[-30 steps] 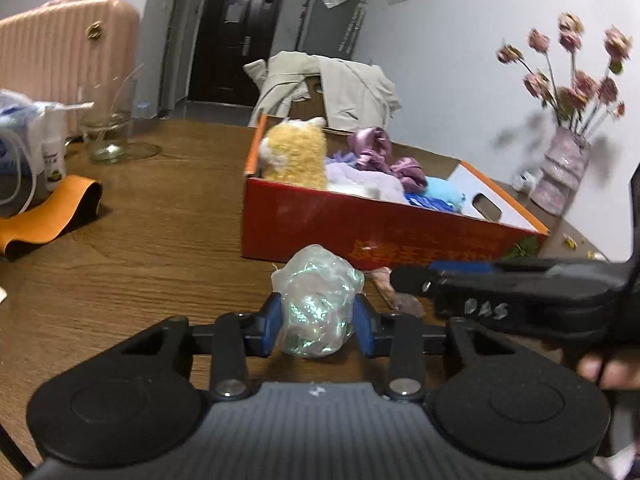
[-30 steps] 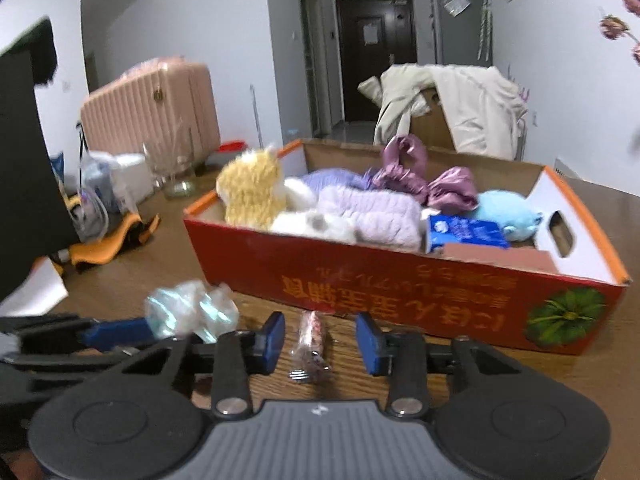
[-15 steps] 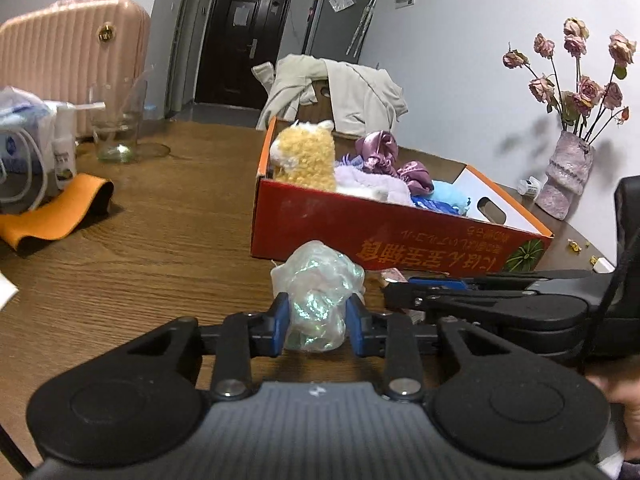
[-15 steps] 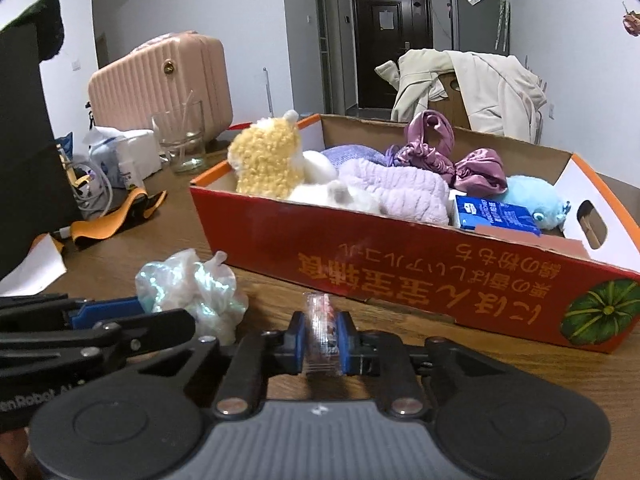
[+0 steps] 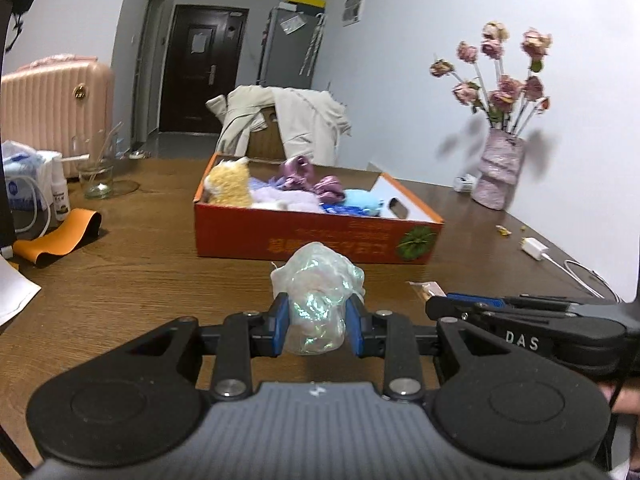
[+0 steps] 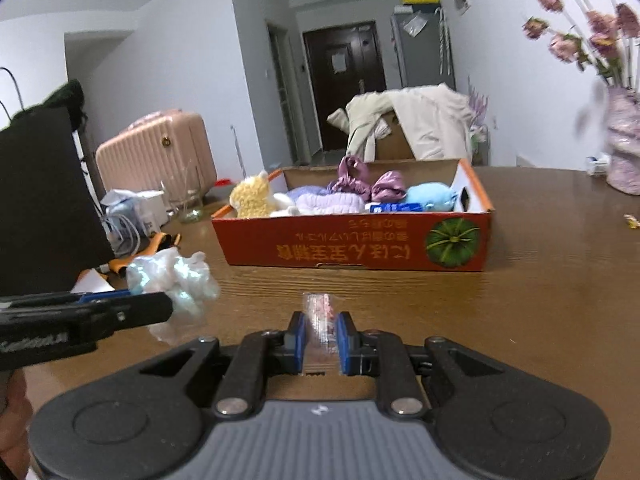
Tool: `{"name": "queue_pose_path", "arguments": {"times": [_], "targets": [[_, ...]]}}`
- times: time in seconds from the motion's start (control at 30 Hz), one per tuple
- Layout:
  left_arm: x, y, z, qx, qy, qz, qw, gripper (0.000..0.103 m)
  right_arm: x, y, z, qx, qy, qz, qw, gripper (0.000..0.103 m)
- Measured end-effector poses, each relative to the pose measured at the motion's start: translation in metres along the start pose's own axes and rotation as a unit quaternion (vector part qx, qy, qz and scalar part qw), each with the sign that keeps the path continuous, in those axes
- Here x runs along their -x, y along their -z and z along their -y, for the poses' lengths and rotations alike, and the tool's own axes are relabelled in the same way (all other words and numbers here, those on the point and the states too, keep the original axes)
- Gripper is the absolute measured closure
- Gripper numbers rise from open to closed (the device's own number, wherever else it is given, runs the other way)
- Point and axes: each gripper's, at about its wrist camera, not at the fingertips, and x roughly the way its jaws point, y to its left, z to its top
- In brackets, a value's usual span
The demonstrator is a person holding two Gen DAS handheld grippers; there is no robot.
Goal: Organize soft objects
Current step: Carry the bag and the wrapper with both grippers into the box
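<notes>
Iridescent crumpled wrap [image 5: 316, 304] is clamped in L gripper [image 5: 316, 326]; R gripper [image 6: 320, 338] pinches small clear packet [image 6: 319, 320]. Both held above table [image 6: 520, 312], short of orange box [image 6: 360, 240], likely for drop-in w/ other soft items.

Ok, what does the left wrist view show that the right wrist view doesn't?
Only the left wrist view: the white charger with its cable, and the spray bottle. Only the right wrist view: the box's full front with the pumpkin print, and the small wrapper between the right hand-held gripper's pads. Both: the box of soft toys, the suitcase, and the iridescent bag in the left hand-held gripper.
</notes>
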Motion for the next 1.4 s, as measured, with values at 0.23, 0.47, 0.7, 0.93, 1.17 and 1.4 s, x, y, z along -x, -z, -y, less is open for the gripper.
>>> {"name": "queue_pose_path", "arguments": {"times": [0.23,0.47,0.7,0.93,1.17,1.4], "targets": [[0.022,0.002,0.016,-0.006,0.007,0.012,0.9999,0.073,0.032,0.003,-0.007,0.003,0.004,0.026,1.000,0.087],[0.028,-0.005,0.015,-0.013,0.008,0.007,0.9999,0.073,0.052,0.008,-0.020,0.004,0.008,0.050,0.999,0.087],[0.023,-0.006,0.021,-0.016,0.010,0.006,0.9998,0.073,0.047,0.011,-0.017,0.002,-0.003,0.043,0.999,0.087],[0.009,-0.010,0.022,-0.024,0.014,-0.003,0.9996,0.073,0.036,0.011,-0.012,-0.005,-0.008,0.038,0.999,0.087],[-0.014,-0.020,0.024,-0.032,0.013,-0.006,0.9994,0.073,0.028,-0.002,0.003,-0.008,-0.006,0.046,0.999,0.087],[-0.050,-0.052,0.014,-0.027,0.020,0.004,0.9994,0.073,-0.006,-0.053,0.029,-0.004,-0.018,0.062,0.998,0.087]]}}
